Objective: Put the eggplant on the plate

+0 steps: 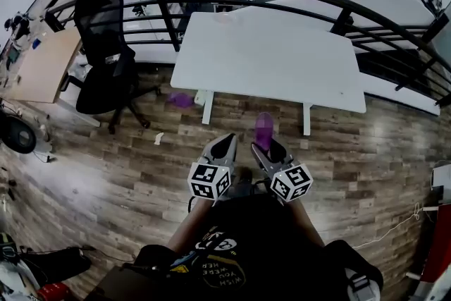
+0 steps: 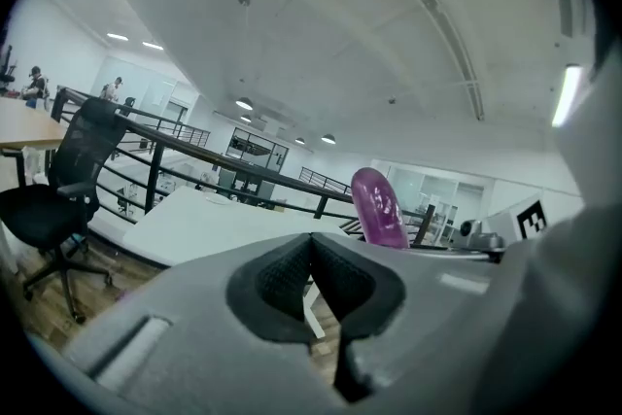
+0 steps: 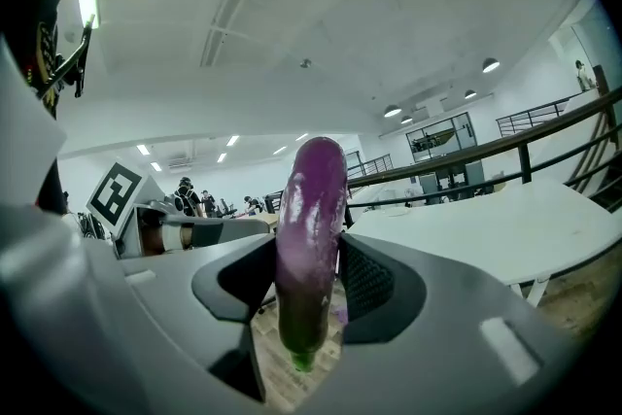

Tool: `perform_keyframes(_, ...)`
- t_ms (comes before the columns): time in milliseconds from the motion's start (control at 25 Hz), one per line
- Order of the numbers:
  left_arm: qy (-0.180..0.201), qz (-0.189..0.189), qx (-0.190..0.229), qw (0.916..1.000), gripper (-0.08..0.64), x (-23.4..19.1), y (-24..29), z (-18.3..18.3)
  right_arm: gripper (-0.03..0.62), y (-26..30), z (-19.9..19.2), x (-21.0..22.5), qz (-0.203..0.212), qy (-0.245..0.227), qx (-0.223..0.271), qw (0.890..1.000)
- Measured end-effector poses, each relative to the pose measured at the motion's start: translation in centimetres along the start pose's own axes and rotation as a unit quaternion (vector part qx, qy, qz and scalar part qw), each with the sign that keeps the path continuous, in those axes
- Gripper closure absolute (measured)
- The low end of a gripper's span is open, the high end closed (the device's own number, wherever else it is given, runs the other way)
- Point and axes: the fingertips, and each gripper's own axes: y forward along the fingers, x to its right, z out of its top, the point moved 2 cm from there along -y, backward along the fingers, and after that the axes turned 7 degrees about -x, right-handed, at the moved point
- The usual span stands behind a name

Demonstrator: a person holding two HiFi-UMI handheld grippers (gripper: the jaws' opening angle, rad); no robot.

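The right claw pinched the glossy purple, elongated eggplant low on its body, green stem end down, apparently to carry it upright; the left claw, pressed together and empty, hovered beside it over the wooden floor, short of the white table.

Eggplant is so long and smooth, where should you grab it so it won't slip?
Grab it around the thick middle, with one jaw coming in from each long side. The eggplant is long, round and shiny, so a grip near either end would probably slide or tip. The right gripper has it that way now: standing up, green stem end down, pads pressing on its lower middle.
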Motion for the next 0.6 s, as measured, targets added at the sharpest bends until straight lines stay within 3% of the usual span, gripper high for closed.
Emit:
perform_keyframes(120,0.029,-0.002,-0.004,0.9996,0.555,0.4,3.7,2.1,0.393,1.4,1.3,3.0,0.011,0.001,-0.005,1.000)
perform_keyframes(360,0.044,0.007,-0.017,0.9989,0.555,1.4,9.0,3.8,0.393,3.3,3.2,7.4,0.043,0.003,-0.018,0.999)
perform_keyframes(600,0.029,0.032,-0.029,0.9987,0.555,-1.2,11.3,4.1,0.392,5.9,4.2,9.6,0.059,0.003,-0.028,0.998)
